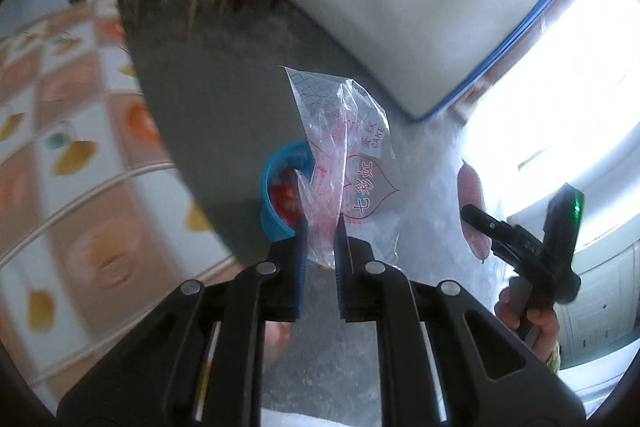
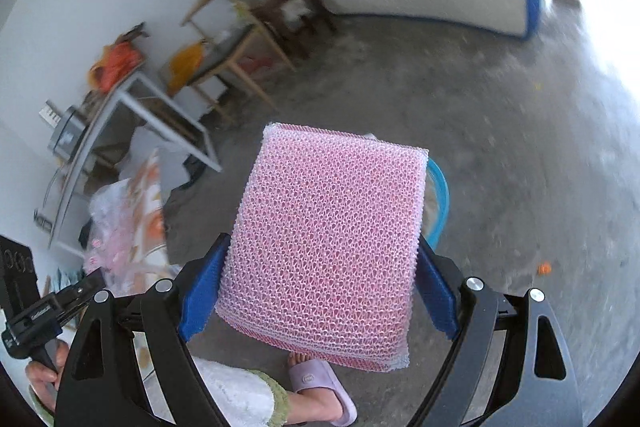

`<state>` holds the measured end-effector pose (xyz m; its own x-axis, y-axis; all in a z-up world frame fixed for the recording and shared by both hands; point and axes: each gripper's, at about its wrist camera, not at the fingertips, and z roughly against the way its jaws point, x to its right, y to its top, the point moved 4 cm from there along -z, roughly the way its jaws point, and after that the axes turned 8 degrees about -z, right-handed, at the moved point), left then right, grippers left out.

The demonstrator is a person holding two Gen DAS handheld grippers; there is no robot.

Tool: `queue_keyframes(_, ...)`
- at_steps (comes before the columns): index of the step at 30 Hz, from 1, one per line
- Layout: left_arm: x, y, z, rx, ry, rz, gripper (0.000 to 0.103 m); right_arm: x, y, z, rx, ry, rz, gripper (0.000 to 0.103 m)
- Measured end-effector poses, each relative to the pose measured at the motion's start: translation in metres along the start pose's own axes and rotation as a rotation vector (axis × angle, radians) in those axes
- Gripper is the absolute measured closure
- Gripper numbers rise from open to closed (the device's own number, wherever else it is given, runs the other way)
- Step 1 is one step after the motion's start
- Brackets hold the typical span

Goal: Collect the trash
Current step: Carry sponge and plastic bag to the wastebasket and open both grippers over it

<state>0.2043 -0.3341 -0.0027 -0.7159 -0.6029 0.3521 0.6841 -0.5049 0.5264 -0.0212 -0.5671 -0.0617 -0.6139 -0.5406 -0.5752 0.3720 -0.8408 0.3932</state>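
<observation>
L gripper [image 1: 320, 227] pinches cake wrapper [image 1: 344, 163]; R gripper [image 2: 320, 267] clamps pink sponge [image 2: 328, 247].

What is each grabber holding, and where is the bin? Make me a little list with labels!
left gripper: shut on a clear cake wrapper with red print
right gripper: shut on a pink mesh sponge, held by its two sides
bin: blue bucket on the grey floor, behind the wrapper; red bits inside
bin in right view: only its blue rim peeks past the sponge
nearby: table with orange-patterned cloth
</observation>
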Motion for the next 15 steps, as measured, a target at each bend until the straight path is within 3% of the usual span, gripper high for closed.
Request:
queue_keyframes(12, -0.001, 0.045, -0.188, -0.357, 0.164, -0.078, 0.091, 0.068, -0.004, -0.074, -0.11, -0.072, -0.133, 0.02)
queue_keyframes(14, 0.001, 0.048, -0.212, -0.394, 0.183, -0.083, 0.085, 0.077, -0.006, -0.08, -0.122, -0.088, -0.142, 0.02)
queue_keyframes(15, 0.0, 0.046, -0.23, -0.428, 0.2, -0.079, 0.072, 0.081, -0.005, -0.082, -0.124, -0.092, -0.145, 0.02)
